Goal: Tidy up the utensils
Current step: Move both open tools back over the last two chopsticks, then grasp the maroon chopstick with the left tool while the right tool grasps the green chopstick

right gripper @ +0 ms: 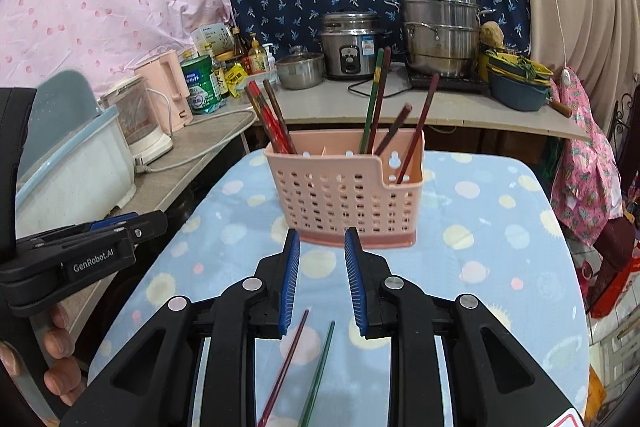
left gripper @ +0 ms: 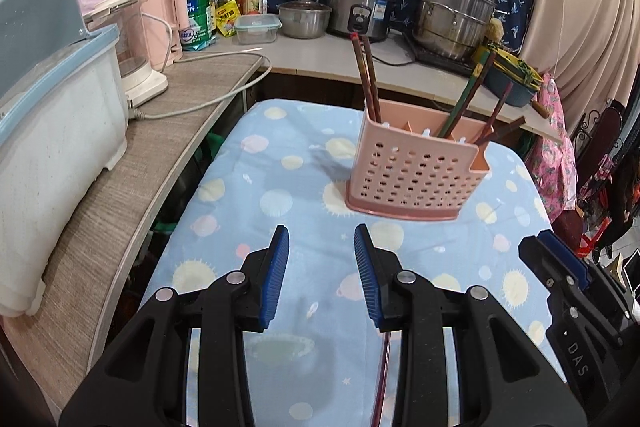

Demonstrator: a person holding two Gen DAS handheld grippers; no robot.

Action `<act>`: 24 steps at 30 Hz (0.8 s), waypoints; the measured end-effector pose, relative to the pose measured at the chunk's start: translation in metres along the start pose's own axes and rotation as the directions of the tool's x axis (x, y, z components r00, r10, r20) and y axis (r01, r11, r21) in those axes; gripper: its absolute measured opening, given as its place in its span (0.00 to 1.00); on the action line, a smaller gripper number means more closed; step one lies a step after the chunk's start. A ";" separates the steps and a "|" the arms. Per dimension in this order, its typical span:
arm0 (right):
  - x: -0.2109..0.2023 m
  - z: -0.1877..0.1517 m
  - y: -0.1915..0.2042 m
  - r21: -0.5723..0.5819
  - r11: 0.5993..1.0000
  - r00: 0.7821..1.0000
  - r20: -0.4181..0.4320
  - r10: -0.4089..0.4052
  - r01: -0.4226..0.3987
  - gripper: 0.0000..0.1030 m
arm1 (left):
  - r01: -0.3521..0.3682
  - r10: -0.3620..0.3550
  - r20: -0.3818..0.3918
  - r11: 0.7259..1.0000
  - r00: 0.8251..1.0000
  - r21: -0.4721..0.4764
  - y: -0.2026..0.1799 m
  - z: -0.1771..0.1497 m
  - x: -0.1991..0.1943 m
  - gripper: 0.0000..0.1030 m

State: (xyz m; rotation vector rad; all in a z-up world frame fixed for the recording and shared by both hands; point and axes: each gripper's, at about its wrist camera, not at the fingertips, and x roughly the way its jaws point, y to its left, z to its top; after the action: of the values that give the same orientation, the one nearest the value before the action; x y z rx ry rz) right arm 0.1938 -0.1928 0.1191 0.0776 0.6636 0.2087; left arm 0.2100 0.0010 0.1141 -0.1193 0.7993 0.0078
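Chopsticks, one dark red (right gripper: 284,367) and one green (right gripper: 318,371), lying loose on planet-print blue cloth (right gripper: 500,267) before perforated pink plastic holder (right gripper: 344,195). Right gripper (right gripper: 320,279) and left gripper (left gripper: 322,275) hovering, jaws parted, empty. Next, probably: lowering, pinching one stick, slotting upright.

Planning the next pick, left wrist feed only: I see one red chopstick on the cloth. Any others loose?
Observer: Yes, a green chopstick lies beside the red chopstick, not touching it, on the cloth below the right claw.
Operator: Is that claw holding anything?
Observer: No, its jaws are open with nothing between the pads.
Operator: Holder's cut-down end compartment?
Observer: The pink holder has a single dark red chopstick there.
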 end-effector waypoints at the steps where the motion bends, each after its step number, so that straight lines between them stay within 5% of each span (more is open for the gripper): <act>1: -0.001 -0.006 0.000 0.002 1.000 1.000 -0.009 0.000 0.000 0.23 | 0.002 -0.002 -0.006 1.000 1.000 0.000 0.000 -0.003 0.000 0.32; 24: -0.002 -0.149 0.005 0.009 1.000 0.962 -0.274 -0.004 0.007 0.22 | 0.000 0.018 -0.210 0.996 0.977 0.088 0.010 -0.119 0.024 0.32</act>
State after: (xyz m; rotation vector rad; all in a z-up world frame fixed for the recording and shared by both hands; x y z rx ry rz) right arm 0.0994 -0.1877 0.0041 0.0567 0.9410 0.2126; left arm 0.1407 -0.0033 0.0135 -0.0340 1.0112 -0.0317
